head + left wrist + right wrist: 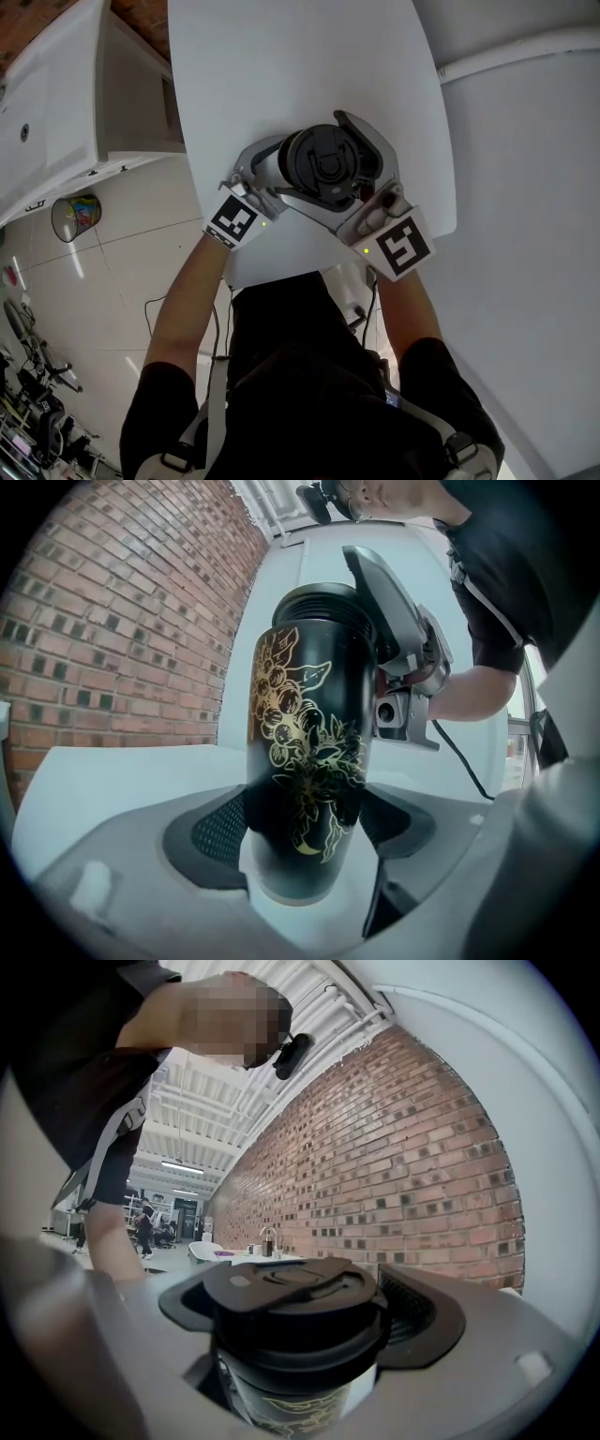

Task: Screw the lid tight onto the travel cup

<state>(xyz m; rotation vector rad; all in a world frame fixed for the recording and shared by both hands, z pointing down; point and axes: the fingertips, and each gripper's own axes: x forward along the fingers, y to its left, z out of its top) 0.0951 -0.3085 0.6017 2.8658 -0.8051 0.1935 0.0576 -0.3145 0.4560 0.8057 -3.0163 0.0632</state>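
A black travel cup (309, 761) with a gold flower print stands upright on the white table (281, 56). Its black lid (323, 167) sits on top. My left gripper (305, 827) reaches in from the left, and its dark pads (211, 832) lie against both sides of the cup's lower body. My right gripper (300, 1316) comes from the right at lid height. It is shut on the lid (291, 1302), which has a pad on each side. In the left gripper view, one right finger (394, 639) covers part of the cup's rim.
The cup stands near the table's front edge (281, 277), close to the person. A white counter (56, 94) and a small bin (75, 216) are at the left, on the floor side. A brick wall (112, 621) runs behind the table.
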